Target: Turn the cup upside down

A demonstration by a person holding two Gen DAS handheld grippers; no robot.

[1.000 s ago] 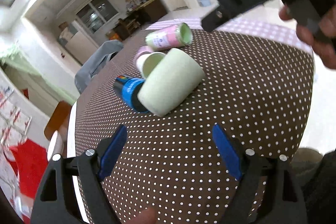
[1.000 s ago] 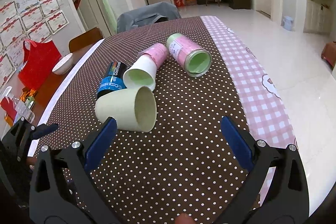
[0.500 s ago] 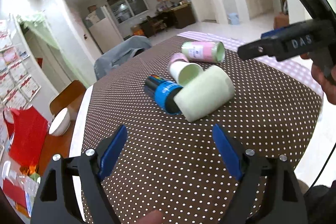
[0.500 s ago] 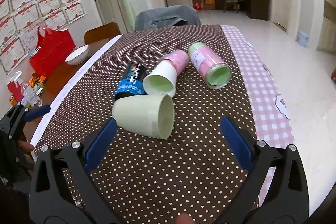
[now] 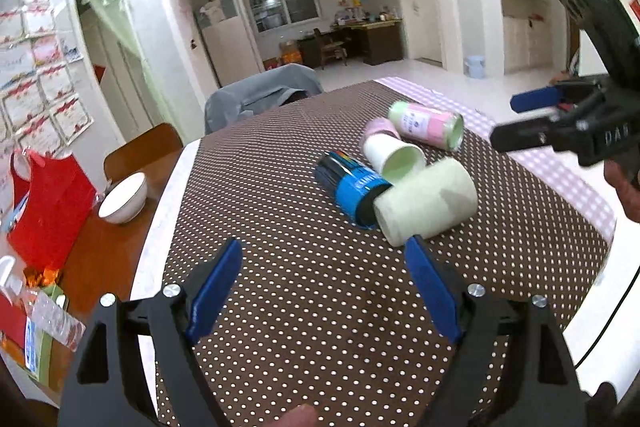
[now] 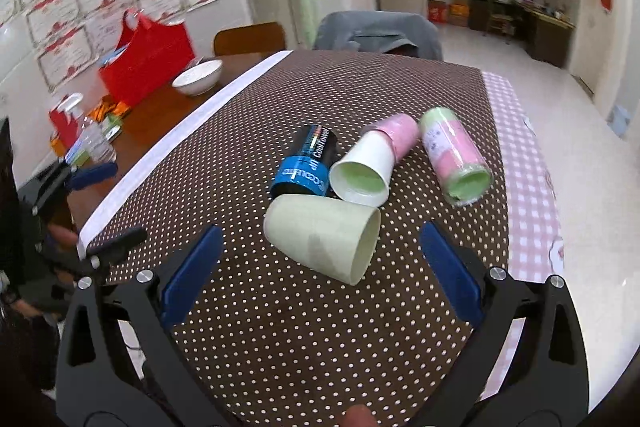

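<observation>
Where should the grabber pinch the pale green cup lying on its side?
Probably across the round middle of the pale green cup, coming from above with the open right gripper. It lies sideways, mouth toward the right, base near the blue can.

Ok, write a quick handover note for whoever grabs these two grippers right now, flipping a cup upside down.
Left gripper: open, holding nothing, short of the cups.
Right gripper: open, holding nothing, nearest the pale green cup.
Things: all on the dotted tablecloth, lying on their sides in one cluster: the pale green cup in front, the blue and black cup and white cup behind it, the pink labelled cup off to the right.
Done: nothing flipped.
Left: grip a cup, probably the pale green one, and stand it rim down.
</observation>
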